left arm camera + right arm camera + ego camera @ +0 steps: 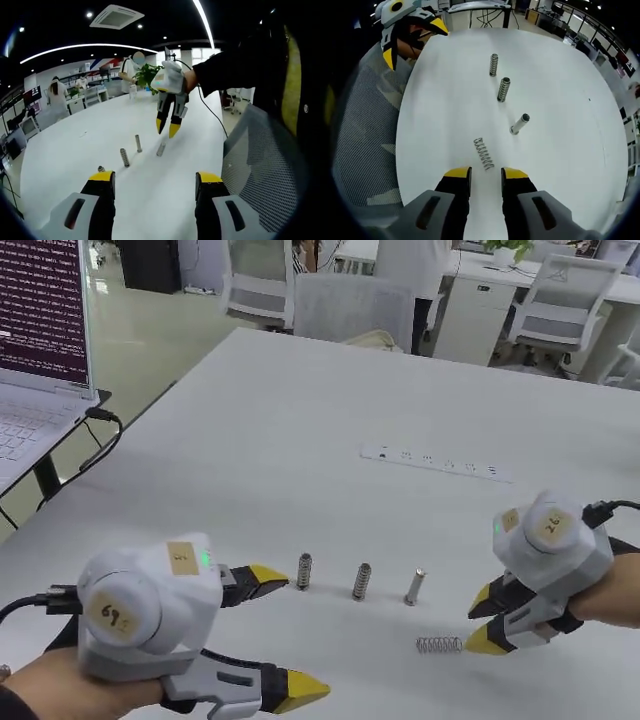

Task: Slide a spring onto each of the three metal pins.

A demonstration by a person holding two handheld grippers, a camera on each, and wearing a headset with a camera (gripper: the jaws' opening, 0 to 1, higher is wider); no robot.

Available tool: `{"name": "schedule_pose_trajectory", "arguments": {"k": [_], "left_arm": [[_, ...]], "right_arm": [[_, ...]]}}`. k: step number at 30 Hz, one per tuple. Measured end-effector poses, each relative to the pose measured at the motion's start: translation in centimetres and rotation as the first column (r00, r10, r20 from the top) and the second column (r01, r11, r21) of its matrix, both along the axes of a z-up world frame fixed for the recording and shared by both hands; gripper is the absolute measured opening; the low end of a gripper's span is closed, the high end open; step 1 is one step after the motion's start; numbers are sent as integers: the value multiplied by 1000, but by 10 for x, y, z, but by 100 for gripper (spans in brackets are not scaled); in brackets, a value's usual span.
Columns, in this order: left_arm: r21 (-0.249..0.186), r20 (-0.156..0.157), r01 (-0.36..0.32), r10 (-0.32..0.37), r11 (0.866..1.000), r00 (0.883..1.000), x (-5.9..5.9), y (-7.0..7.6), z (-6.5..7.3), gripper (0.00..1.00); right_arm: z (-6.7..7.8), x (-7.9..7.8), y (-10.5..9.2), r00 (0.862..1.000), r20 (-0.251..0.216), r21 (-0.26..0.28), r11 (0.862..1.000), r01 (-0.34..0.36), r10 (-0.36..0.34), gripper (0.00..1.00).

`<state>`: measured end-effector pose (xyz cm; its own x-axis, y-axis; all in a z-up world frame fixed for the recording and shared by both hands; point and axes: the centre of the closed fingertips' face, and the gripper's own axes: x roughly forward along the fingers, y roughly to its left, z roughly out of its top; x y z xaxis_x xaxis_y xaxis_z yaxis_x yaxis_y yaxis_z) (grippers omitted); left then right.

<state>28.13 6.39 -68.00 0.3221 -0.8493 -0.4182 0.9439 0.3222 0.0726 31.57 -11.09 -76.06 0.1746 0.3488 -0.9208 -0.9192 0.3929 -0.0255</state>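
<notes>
Three upright metal pins stand in a row on the white table (pixel 300 440). The left pin (pixel 304 571) and the middle pin (pixel 362 581) each carry a spring, while the right pin (pixel 414 586) is bare. A loose spring (pixel 438 644) lies flat in front of the bare pin. My right gripper (pixel 480 621) is open just right of this spring, holding nothing. In the right gripper view the loose spring (pixel 483 153) lies just ahead of the right gripper (pixel 486 174), short of the bare pin (pixel 520 123). My left gripper (pixel 290 632) is open and empty, left of the row.
A white power strip (pixel 435 462) lies farther back on the table. At the far left an open laptop (pixel 40 340) sits on a side stand with a cable. Office chairs (pixel 350 305) stand beyond the far table edge. People stand in the background (pixel 56 95).
</notes>
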Motion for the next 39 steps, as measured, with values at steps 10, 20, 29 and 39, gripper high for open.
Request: {"name": "schedule_pose_trajectory", "arguments": {"k": [10, 20, 29, 39], "left_arm": [[17, -9, -15, 15, 1000, 1000, -2, 2, 0, 60], [23, -14, -20, 20, 1000, 1000, -2, 2, -1, 58], [21, -18, -21, 22, 1000, 1000, 0, 1, -2, 57], [18, -20, -22, 23, 1000, 1000, 2, 0, -4, 55]], "right_arm": [[-18, 1, 2, 999, -14, -5, 999, -40, 40, 19], [-27, 3, 4, 997, -20, -14, 997, -79, 79, 17], [-33, 7, 4, 995, -32, -28, 995, -93, 92, 15], [-36, 7, 3, 994, -25, -41, 993, -109, 108, 13]]}}
